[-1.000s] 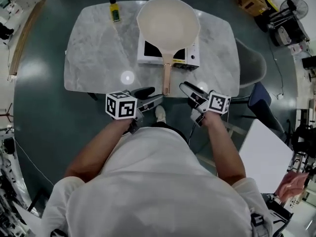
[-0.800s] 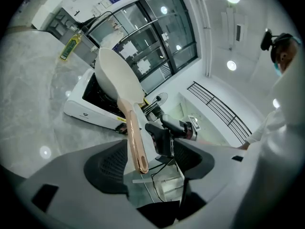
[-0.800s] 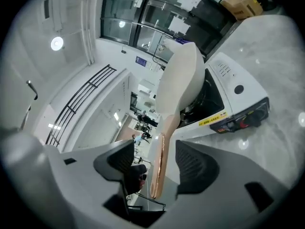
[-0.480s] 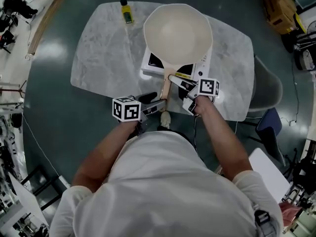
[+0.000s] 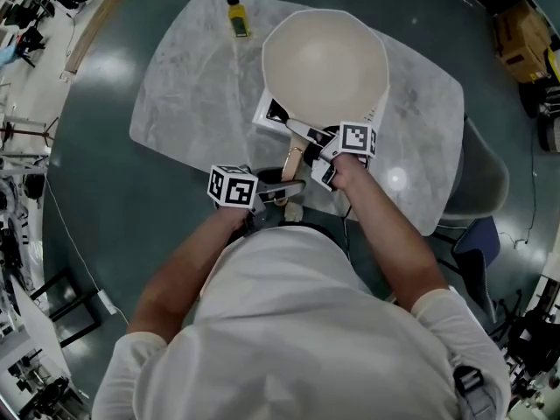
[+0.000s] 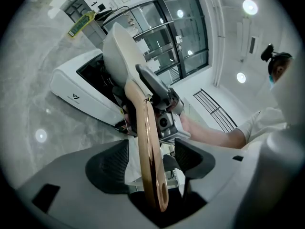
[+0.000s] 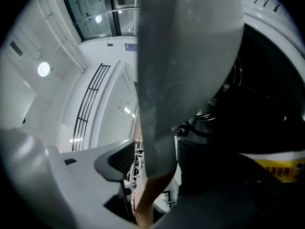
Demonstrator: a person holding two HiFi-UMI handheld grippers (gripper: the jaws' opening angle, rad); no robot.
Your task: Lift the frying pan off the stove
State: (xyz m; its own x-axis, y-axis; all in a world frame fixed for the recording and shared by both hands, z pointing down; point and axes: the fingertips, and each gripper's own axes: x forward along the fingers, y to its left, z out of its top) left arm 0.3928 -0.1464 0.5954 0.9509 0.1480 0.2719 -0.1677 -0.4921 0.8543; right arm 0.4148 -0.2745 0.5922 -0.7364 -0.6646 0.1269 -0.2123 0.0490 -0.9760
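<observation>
Your round, cream frying pan (image 5: 324, 59) sits on the glossy white stove (image 5: 273, 112) on the veined marble table (image 5: 192, 77). Its smooth wooden handle (image 6: 145, 142) points toward you. Your left gripper (image 5: 284, 182) gapes wide around the handle's end, with neither pad pressing it. Your right gripper (image 5: 304, 147) is also spread, straddling the handle's grey neck by the bowl.
</observation>
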